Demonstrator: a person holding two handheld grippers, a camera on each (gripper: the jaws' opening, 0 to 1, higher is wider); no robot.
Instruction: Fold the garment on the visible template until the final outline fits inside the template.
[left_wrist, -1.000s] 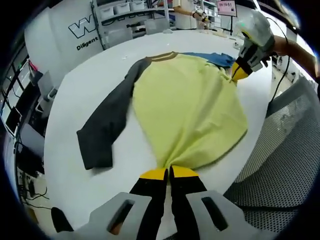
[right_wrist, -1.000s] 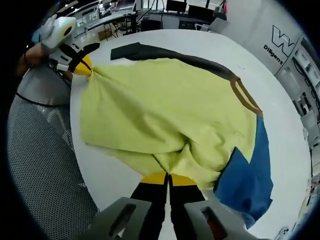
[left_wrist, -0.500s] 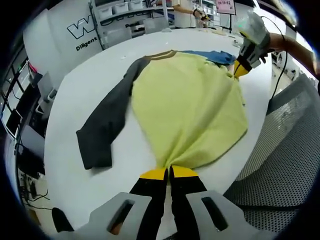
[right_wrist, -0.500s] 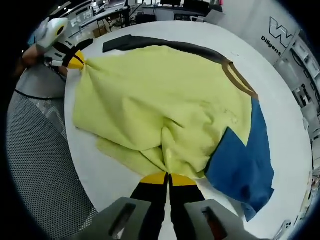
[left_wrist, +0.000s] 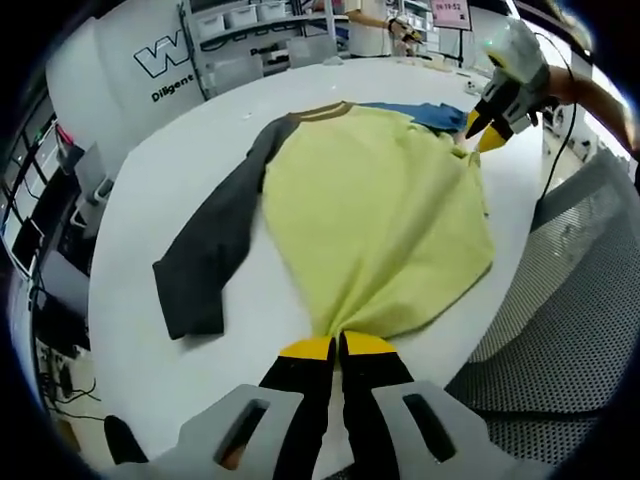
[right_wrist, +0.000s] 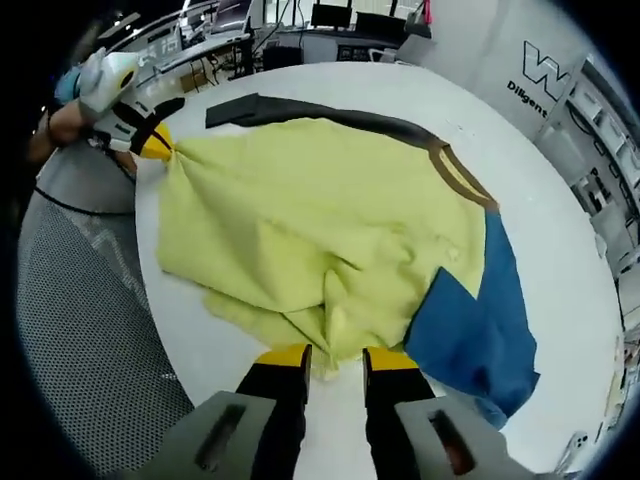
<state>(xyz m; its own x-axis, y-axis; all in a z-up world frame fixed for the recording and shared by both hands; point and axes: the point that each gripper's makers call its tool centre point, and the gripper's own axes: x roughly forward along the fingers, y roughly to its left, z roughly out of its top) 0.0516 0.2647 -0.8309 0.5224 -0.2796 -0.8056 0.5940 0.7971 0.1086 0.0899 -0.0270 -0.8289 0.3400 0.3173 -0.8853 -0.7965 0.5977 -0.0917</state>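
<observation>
My left tool (left_wrist: 338, 347) is pinching the hem of the yellow raglan shirt (left_wrist: 375, 210) at the near edge of the white counter (left_wrist: 160, 180). My right tool (right_wrist: 335, 355) stands spread, its tips either side of a bunched yellow fold, gripping nothing. The shirt lies across the counter's middle, its dark grey sleeve (left_wrist: 210, 245) stretched flat toward one edge and its blue sleeve (right_wrist: 478, 320) folded beside the brown collar (right_wrist: 458, 175).
</observation>
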